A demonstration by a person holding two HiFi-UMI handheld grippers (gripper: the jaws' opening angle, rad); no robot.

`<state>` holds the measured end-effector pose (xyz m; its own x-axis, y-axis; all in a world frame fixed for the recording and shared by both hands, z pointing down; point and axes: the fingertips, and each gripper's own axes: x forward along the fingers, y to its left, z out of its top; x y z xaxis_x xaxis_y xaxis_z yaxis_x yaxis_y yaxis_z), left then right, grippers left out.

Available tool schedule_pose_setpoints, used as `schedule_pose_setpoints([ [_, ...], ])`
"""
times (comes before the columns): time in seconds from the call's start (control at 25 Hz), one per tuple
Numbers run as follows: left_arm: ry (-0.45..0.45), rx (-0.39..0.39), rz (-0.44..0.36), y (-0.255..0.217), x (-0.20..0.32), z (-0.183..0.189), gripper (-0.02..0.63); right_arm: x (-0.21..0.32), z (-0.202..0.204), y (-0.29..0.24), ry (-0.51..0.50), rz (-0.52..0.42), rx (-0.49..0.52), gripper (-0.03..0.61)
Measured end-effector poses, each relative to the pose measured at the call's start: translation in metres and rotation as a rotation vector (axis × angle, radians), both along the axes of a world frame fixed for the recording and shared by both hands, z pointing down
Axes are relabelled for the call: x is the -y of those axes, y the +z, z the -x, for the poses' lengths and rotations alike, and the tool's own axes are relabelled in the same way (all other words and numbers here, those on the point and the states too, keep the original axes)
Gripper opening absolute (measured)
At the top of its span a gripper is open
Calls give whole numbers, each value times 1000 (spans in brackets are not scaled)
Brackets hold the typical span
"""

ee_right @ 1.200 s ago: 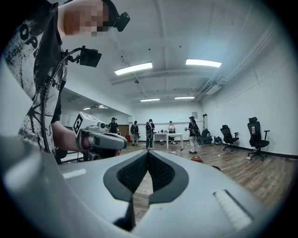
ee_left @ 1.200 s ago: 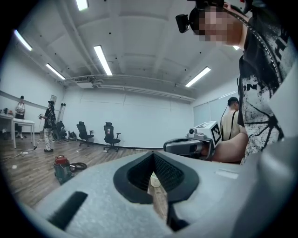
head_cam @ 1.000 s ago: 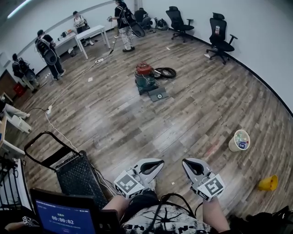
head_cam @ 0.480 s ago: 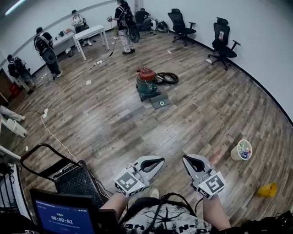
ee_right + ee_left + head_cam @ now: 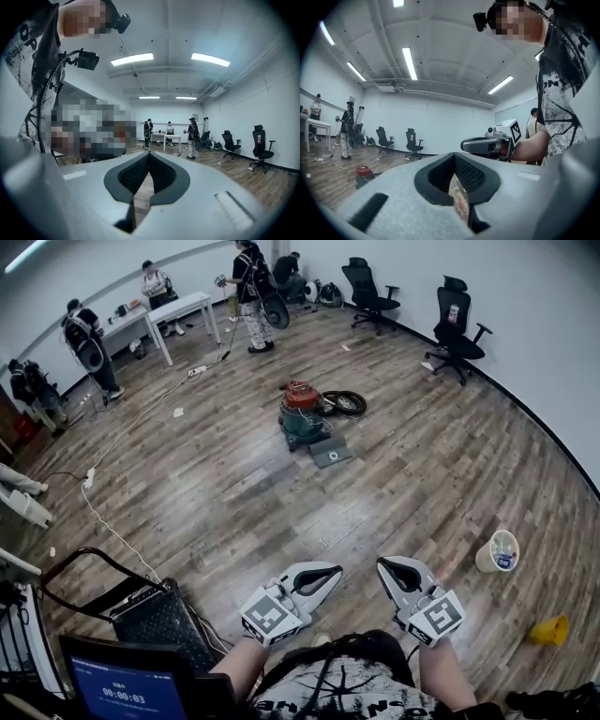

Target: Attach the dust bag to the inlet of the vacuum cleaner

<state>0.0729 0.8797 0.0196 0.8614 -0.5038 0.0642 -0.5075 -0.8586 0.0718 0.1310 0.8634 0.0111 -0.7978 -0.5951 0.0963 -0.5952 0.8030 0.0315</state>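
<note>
Zero steps of the job done so far, going by how things lie. Low in the head view, side by side with a gap between: left tool [image 5: 327, 571] and right tool [image 5: 383, 566]. Both pressed together, pinching nothing, only bare wood floor [image 5: 234, 493] showing past the pads.

Far ahead on that floor: vacuum cleaner [image 5: 302, 414], red on top and green below, well apart from both tools. Just behind it, a coiled black hose [image 5: 344, 403]. Just in front of it, flat on the floor, a grey square piece [image 5: 330, 456] with a round hole. Likely the dust bag, but too small to tell for sure. Not on the vacuum cleaner, not in any tool. Inlet too small to make out from here.

Left to do, by the look of it: get close to the vacuum cleaner, pick up the bag, find the inlet, push the bag's hole onto it.

Also around: a white bucket [image 5: 494, 551] and a yellow thing [image 5: 548, 628] off to the right, a black cart [image 5: 150, 601] and a blue screen [image 5: 127, 692] at the left, people by a white worktop [image 5: 187, 306] far back.
</note>
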Motion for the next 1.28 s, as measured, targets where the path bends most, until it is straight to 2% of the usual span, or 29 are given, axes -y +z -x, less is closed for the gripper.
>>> schedule_pose_setpoints([
  [0.24, 0, -18, 11, 2, 24, 9, 0, 23, 11, 1, -6, 8, -13, 8],
  [0.44, 1, -5, 26, 7, 45, -2, 0, 45, 4, 7, -25, 21, -17, 8],
  [0.6, -31, 17, 27, 17, 83, -14, 0, 86, -9, 20, -47, 30, -2, 8],
  [0.84, -68, 33, 57, 19, 153, -44, 0, 156, -35, 19, -106, 18, 8, 8],
  [1.0, -97, 31, 35, 2, 206, -72, 0, 208, -61, 5, -154, 1, 10, 8],
  [1.28, -121, 52, 19, -8, 278, -119, 0, 283, -111, -9, -170, -34, 27, 8],
])
